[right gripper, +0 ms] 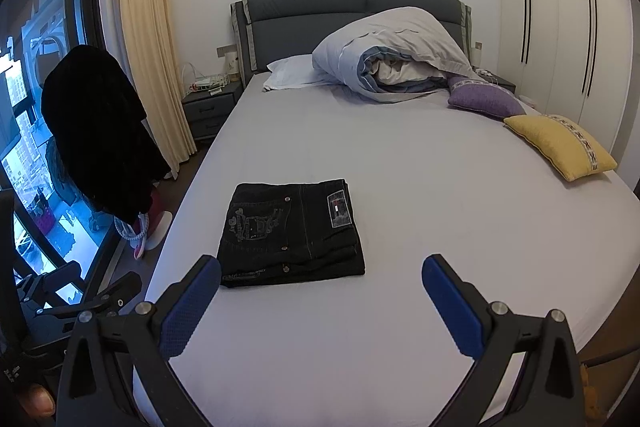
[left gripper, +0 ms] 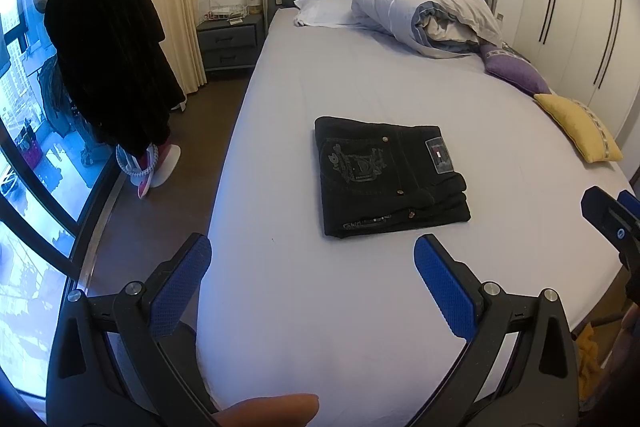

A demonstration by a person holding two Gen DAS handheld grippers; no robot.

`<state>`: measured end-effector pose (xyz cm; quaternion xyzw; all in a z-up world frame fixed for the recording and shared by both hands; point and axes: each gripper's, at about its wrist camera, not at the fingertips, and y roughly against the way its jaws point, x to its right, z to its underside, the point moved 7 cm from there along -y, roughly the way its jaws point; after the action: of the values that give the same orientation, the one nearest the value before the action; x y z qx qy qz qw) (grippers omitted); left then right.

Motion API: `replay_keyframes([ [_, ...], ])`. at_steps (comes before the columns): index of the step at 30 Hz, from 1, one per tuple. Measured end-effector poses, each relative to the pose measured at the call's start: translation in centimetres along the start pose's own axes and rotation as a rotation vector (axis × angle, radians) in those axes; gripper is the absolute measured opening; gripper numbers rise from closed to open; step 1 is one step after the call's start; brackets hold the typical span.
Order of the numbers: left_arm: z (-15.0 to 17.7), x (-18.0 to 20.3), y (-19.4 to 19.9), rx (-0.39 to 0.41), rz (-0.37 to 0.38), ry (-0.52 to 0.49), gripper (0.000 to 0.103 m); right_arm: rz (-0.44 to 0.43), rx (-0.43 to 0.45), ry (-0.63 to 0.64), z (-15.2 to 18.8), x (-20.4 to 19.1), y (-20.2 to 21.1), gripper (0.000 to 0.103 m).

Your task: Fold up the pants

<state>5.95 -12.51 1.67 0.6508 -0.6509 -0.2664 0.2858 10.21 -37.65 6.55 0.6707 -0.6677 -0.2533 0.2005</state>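
The black pants (left gripper: pixel 388 177) lie folded in a compact rectangle on the grey bed sheet (left gripper: pixel 320 287), back pocket and label patch facing up. They also show in the right wrist view (right gripper: pixel 290 231). My left gripper (left gripper: pixel 312 267) is open and empty, above the sheet and nearer to me than the pants, not touching them. My right gripper (right gripper: pixel 320 287) is open and empty, nearer to me than the pants and to their right; part of it shows at the right edge of the left wrist view (left gripper: pixel 612 223).
A rolled duvet (right gripper: pixel 396 55) and a white pillow (right gripper: pixel 292 71) lie at the headboard. A purple cushion (right gripper: pixel 484 99) and a yellow cushion (right gripper: pixel 560 147) lie along the bed's right side. A nightstand (right gripper: pixel 210 107), a dark garment on a stand (right gripper: pixel 96 131) and the window are on the left.
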Motion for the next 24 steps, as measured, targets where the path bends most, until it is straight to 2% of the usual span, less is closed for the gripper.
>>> replay_keyframes([
  [24,0.23,-0.07,-0.19,-0.003,-0.001,0.002,0.103,-0.008,-0.024,0.005,0.82,-0.59,-0.41,0.103],
])
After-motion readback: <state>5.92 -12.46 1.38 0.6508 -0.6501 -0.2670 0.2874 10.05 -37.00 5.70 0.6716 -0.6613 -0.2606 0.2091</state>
